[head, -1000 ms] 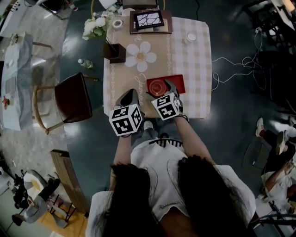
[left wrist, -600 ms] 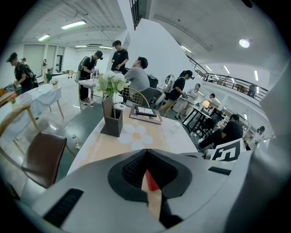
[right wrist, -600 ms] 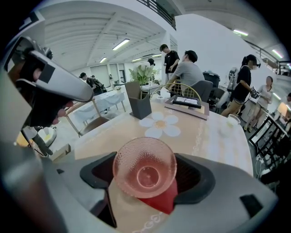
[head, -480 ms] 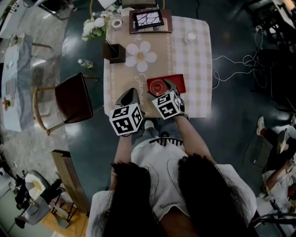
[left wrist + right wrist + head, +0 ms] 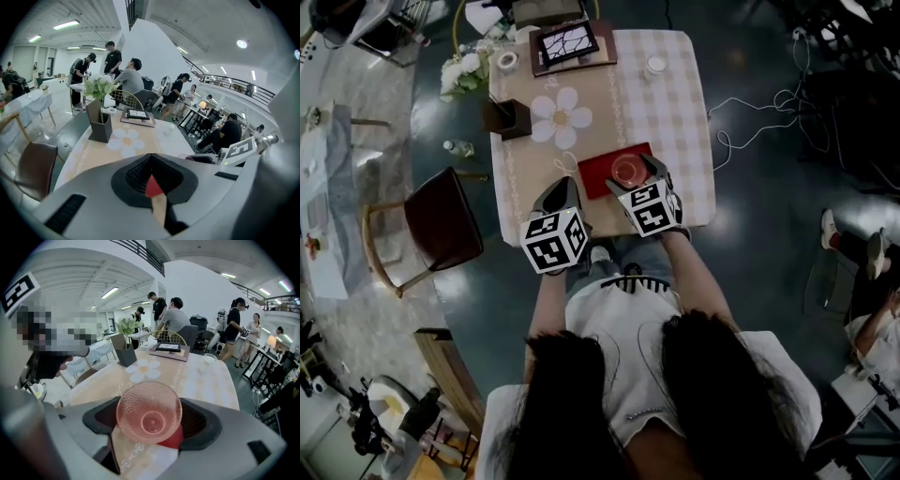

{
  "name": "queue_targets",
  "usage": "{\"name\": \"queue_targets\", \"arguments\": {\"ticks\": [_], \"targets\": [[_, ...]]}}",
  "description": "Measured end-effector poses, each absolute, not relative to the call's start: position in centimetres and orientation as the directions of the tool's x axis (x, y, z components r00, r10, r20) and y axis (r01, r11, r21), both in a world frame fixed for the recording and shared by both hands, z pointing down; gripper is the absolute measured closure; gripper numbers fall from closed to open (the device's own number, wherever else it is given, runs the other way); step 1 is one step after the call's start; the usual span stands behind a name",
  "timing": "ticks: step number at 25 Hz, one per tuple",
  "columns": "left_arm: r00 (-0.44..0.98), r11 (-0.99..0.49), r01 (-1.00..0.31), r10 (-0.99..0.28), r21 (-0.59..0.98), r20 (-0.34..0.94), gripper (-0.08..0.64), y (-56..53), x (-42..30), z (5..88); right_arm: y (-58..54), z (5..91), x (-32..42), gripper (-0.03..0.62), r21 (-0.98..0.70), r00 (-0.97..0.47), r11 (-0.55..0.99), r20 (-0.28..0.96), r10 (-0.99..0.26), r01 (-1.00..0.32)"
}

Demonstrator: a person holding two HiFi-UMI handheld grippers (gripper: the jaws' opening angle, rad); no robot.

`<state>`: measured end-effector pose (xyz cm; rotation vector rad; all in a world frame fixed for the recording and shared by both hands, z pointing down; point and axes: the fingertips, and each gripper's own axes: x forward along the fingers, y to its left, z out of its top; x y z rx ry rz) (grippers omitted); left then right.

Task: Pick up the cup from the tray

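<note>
The counter (image 5: 670, 122) wears a pale checked cloth with a tan runner down its left half. A white flower mat (image 5: 556, 116) lies on the runner, near the middle. At the near edge, right of centre, lies the red tray (image 5: 598, 173), and the pink glass cup (image 5: 626, 170) is at the tray's right end.

The right hand-held gripper (image 5: 635, 180) comes in over the near edge. Its jaws sit against either side of the cup (image 5: 149, 413), clasping it, with red tray showing below. The left hand-held gripper (image 5: 563, 187) hovers at the near edge just left of the tray. Its jaws are drawn together with nothing in them, and only a sliver of tray and cloth shows through the slit.

A dark box (image 5: 506, 118) stands by the left edge, and a bunch of white flowers (image 5: 459, 73) overhangs the far left corner. A framed tablet (image 5: 567, 42) lies along the far edge, with a small white cup (image 5: 654, 65) toward the far right corner.

A brown chair (image 5: 441, 220) stands off the left edge on a dark glossy floor, and white cable (image 5: 750, 117) trails off to the right. The room is a high white hall with strip lights and a railed gallery. Several people (image 5: 126, 79) are gathered beyond the far edge.
</note>
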<state>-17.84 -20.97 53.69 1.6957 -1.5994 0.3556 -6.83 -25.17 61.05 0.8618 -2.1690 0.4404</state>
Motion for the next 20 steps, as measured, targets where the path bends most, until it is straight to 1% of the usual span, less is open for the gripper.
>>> {"name": "queue_targets", "arguments": {"ticks": [4,10,15,20], "targets": [[0.22,0.021,-0.941,-0.722,0.338,0.656,0.554,-21.8,-15.5,53.5,-25.5,61.0,-3.2,0.198,-0.02,-0.445,0.662,0.755,-0.481,-0.75],[0.268,-0.04,-0.939,-0.711,0.343,0.65,0.554,-23.1,-12.5,53.5,-25.9,61.3,1.9,0.198,-0.047,-0.402,0.567,0.753,-0.521,-0.822],[0.296,-0.077,-0.936,-0.697,0.343,0.653,0.554,-23.6,-10.5,53.8,-26.2,62.1,5.5,0.198,-0.022,-0.346,0.515,0.766,-0.542,-0.857],[0.302,-0.09,-0.938,-0.683,0.333,0.665,0.554,-23.8,-9.8,54.1,-25.9,63.1,7.3,0.198,-0.025,-0.326,0.494,0.78,-0.534,-0.869]]}}
